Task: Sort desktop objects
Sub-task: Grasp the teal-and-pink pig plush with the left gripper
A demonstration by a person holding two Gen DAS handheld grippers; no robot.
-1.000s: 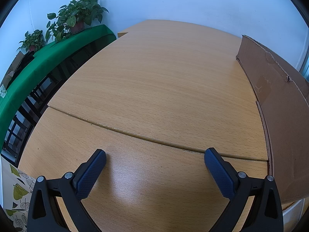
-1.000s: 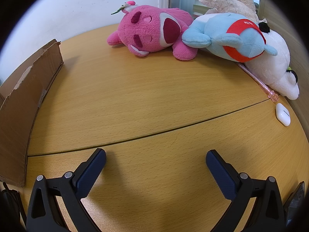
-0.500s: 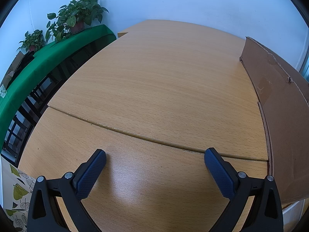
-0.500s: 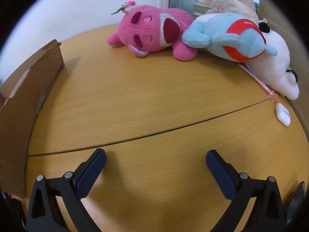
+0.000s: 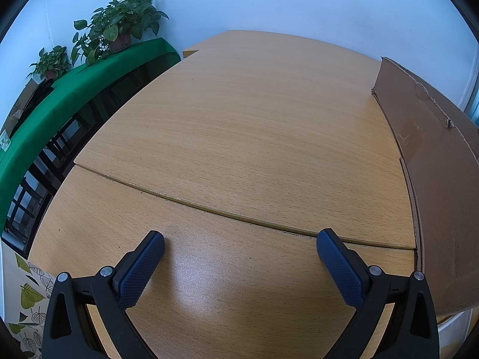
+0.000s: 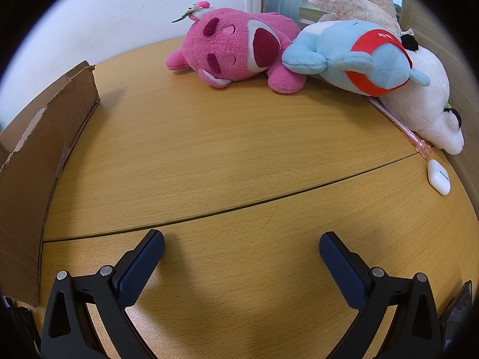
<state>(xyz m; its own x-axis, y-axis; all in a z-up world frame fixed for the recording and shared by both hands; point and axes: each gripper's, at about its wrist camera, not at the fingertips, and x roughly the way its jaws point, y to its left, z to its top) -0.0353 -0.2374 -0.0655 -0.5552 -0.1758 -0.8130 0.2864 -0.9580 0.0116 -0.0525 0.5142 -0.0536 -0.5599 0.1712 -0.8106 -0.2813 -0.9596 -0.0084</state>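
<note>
- Your left claw [image 5: 239, 243] is released, jaws wide apart, holding nothing above the bare wooden surface [image 5: 245, 125].
- To its right stands a cardboard box [image 5: 443, 185]; potted plants [image 5: 119, 30] sit on a green shelf far left.
- Your right claw [image 6: 241, 243] is also released and empty; the same cardboard box [image 6: 39, 161] is at its left.
- Well ahead of that claw lies a pink plush [image 6: 236, 51], touching a blue plush [image 6: 359, 59] to its right, which rests against a white plush [image 6: 425, 98].
- Far right, a pink pen [image 6: 401, 125] pokes out from under the plushes, with a white earbud case [image 6: 438, 173] just beside its tip.
</note>
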